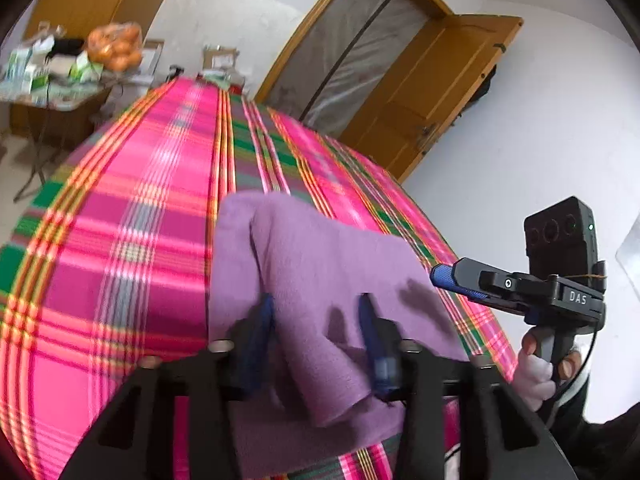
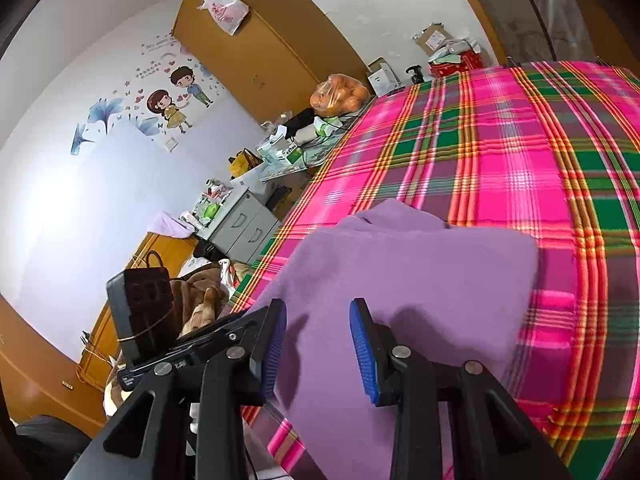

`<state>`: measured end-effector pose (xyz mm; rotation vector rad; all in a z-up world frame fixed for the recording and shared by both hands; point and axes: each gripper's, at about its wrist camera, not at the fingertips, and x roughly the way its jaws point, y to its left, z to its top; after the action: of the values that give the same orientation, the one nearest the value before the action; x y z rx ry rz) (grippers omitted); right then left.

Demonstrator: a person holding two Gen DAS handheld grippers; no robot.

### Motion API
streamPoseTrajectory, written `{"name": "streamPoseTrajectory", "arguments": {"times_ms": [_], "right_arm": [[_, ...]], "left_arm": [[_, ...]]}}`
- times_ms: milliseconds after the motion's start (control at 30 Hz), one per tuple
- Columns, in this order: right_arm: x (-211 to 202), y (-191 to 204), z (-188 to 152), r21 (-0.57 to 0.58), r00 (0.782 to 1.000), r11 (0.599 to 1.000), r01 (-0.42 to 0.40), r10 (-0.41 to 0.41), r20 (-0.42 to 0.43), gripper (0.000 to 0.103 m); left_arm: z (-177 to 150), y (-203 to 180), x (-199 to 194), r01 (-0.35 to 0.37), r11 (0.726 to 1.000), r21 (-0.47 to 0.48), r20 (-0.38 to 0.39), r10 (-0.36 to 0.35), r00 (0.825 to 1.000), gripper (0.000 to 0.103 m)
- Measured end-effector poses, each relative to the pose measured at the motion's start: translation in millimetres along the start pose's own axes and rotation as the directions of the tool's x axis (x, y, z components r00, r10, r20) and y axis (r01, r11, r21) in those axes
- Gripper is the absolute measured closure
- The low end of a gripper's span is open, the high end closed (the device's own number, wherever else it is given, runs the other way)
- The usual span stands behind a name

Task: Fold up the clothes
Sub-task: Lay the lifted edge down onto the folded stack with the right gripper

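Left wrist view: the purple garment [image 1: 320, 264] lies on a pink plaid bedspread [image 1: 132, 216]; a raised fold sits between the left gripper [image 1: 316, 320] pads, grip uncertain. The right gripper [image 2: 318, 344] hovers open, empty. A wardrobe [image 2: 256, 40] stands behind.

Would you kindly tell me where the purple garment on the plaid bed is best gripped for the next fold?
Probably the raised fold of the purple garment at its near edge, approached low from the person's side. There the cloth stands up in a ridge between the left gripper's fingers, so they can pinch it without digging into the plaid bedspread. Elsewhere it lies flat.
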<state>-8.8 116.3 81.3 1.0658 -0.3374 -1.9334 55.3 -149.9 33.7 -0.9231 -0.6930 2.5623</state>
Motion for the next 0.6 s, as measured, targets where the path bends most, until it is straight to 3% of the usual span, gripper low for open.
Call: {"name": "streamPoseTrajectory", "arguments": {"times_ms": [67,200,333,500,600], "right_arm": [[-2,-4,0,0.008,1.000,1.000,-0.004,0.004,0.005,0.068],[-8,-11,0,0.012,1.000,1.000,-0.013,0.013,0.025,0.068],[-10,-17,-2,0.007,0.999,1.000,0.000,0.000,0.045,0.068],[-7,-30,-5,0.023,0.997,0.998,0.062,-0.063,0.051,0.068],[-13,-34,-5,0.016,0.989,0.995,0.102,-0.104,0.104,0.068]], "left_arm": [[-2,4,-7,-0.006,1.000,-0.021,0.020,0.006,1.000,0.090],[-5,14,-20,0.013,0.999,-0.030,0.086,-0.010,0.996,0.091],[-22,38,-3,-0.047,0.995,-0.086,0.002,0.047,0.999,0.091],[-33,27,-11,-0.086,0.996,0.007,0.033,0.086,0.996,0.091],[-38,24,-17,-0.091,0.995,0.031,0.038,0.090,0.995,0.091]]}}
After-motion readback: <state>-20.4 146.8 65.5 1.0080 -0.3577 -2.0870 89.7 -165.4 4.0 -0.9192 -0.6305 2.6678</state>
